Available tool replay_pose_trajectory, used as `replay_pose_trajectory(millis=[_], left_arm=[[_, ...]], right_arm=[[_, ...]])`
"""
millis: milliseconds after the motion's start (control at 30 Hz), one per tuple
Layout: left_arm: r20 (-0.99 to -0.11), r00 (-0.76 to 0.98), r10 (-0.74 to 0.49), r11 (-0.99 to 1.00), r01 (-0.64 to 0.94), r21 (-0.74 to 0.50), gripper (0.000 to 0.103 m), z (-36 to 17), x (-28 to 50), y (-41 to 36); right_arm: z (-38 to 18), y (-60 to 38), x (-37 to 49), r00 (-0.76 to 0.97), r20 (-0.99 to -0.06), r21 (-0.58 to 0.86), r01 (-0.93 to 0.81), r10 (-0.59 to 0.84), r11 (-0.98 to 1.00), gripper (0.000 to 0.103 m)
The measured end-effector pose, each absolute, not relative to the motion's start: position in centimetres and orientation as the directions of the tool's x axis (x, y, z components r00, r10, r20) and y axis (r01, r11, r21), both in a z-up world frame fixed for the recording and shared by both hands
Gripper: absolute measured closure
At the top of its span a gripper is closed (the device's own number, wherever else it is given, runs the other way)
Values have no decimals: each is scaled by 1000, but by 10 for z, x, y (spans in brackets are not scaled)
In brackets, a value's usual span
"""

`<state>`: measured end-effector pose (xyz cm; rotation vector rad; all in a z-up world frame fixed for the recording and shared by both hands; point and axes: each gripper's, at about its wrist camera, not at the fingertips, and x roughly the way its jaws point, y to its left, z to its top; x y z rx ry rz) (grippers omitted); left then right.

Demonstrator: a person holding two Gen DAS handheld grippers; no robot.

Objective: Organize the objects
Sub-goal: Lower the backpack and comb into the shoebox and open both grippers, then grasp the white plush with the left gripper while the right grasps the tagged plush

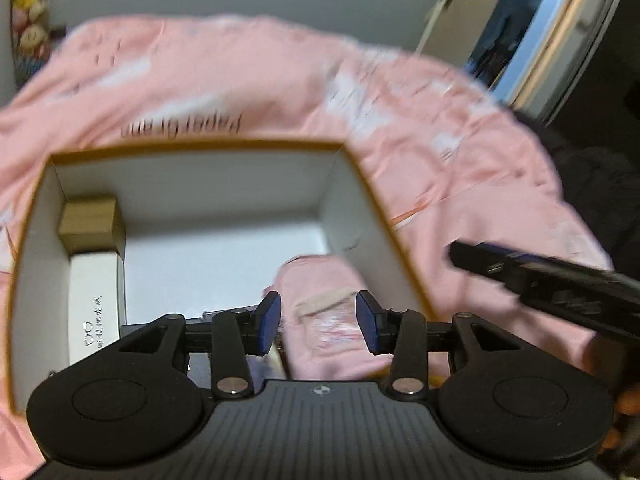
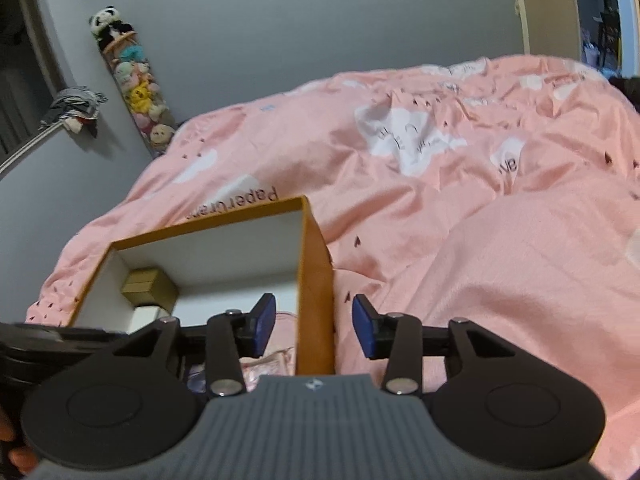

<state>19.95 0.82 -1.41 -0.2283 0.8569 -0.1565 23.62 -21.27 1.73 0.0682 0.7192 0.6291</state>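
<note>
Left wrist view: your left gripper (image 1: 318,320) stands with its blue pads (image 1: 269,322) apart and touching nothing. Below and between them lies a folded pink item (image 1: 320,280), resting on the floor of the box (image 1: 192,148) near its right wall; the picture is blurred, so its kind cannot be told. The box is open-topped, orange-brown at the rim and white inside. At its left wall lies a long white carton (image 1: 94,300) with small print, and beyond that, in the far left corner, a small gold-brown box (image 1: 90,226). Your other tool's black finger enters from the right, outside the box.

Right wrist view: your right gripper (image 2: 314,326) is also parted, with no pad pressing on anything. Its pads straddle the box's right wall (image 2: 316,300): the left pad hangs over the inside, the right pad over the bedding. You can see the gold-brown box and the end of the white carton at the far left corner.

The box sits on a bed under a pink quilt (image 2: 460,240) printed with white clouds and lettering. Against the grey wall behind stands a tall holder of plush toys (image 2: 136,92), a panda on top.
</note>
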Motion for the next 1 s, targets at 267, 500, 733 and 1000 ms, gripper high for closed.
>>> replay_pose_trajectory(millis=[267, 500, 733, 1000], left_arm=[[-669, 716, -198, 977, 87, -196, 55, 7, 116, -14], [-713, 644, -278, 958, 135, -251, 60, -15, 84, -27], [-745, 586, -319, 941, 290, -175, 53, -30, 78, -66], [-769, 616, -171, 913, 393, 112, 50, -56, 79, -107]], right_arm=[[25, -242, 170, 557, -601, 261, -541, 573, 799, 48], [3, -266, 114, 516, -674, 211, -550, 528, 808, 64], [-23, -286, 86, 490, -719, 208, -527, 494, 824, 73], [-26, -298, 91, 490, -708, 258, -491, 509, 832, 73]])
